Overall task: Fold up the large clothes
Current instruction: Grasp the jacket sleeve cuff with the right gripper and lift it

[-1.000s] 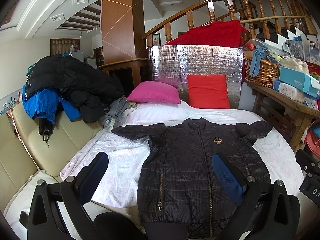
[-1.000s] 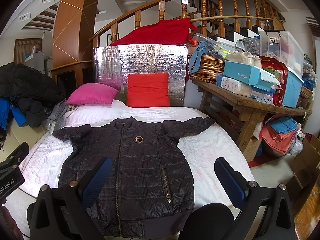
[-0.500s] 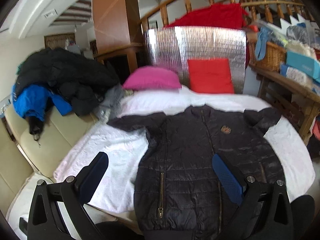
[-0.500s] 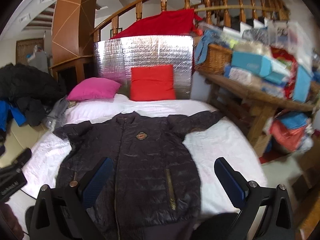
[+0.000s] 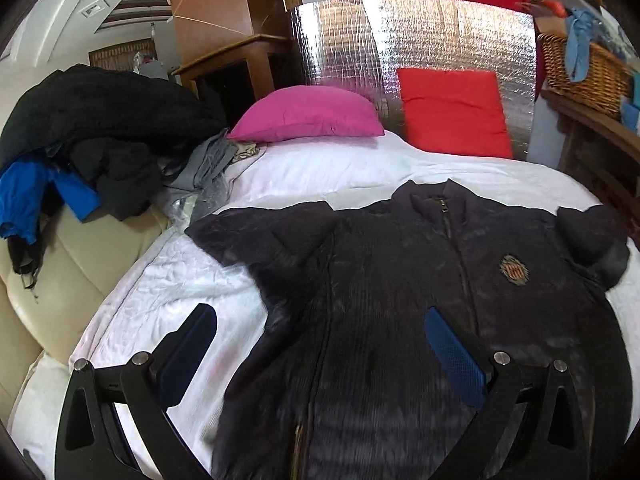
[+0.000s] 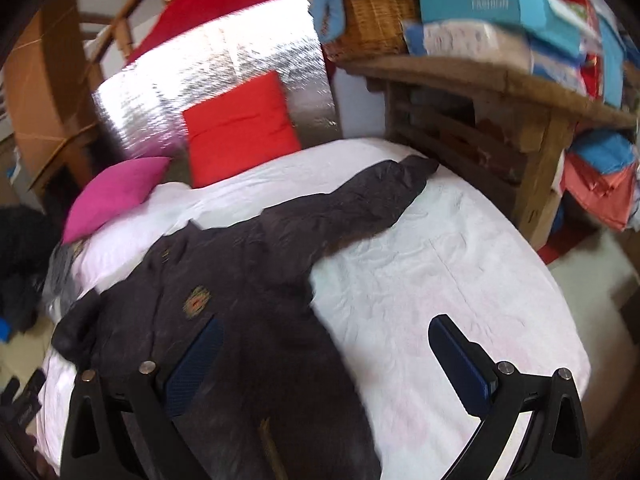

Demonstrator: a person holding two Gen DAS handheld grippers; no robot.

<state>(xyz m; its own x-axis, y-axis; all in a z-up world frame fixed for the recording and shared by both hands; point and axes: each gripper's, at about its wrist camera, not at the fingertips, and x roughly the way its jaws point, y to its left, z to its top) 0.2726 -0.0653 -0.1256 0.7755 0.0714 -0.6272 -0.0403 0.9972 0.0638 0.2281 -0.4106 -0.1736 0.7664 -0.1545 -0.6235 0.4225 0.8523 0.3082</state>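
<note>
Lying: jacket (image 5: 420,300), dark and quilted, front up and zipped on the bed (image 5: 168,280), both sleeves spread outward, collar toward the pillows.
Left gripper (image 5: 320,340): fingers spread wide, grasping nothing; poised over the jacket's side edge, one finger above the sheet, the other above the chest.
Right gripper (image 6: 324,356): fingers likewise parted and empty; one above the jacket body, the other above bare sheet, beside the far sleeve (image 6: 360,204).
Progress: judged at the very start; no fold is visible, sleeves and body lie flat.
Remaining: apparently everything, namely sleeves inward, sides over, hem to collar.
Surroundings: pink pillow (image 5: 308,116) and red cushion (image 5: 452,112) at the head of the bed; heap of dark clothes (image 5: 100,132) on the sofa alongside.
Hidden: jacket hem is cut off behind the grippers in both views.
Unclear: right view is motion-blurred, so the chest badge (image 5: 514,270) and zip read only in the left view; whether any finger touches cloth cannot be told.
</note>
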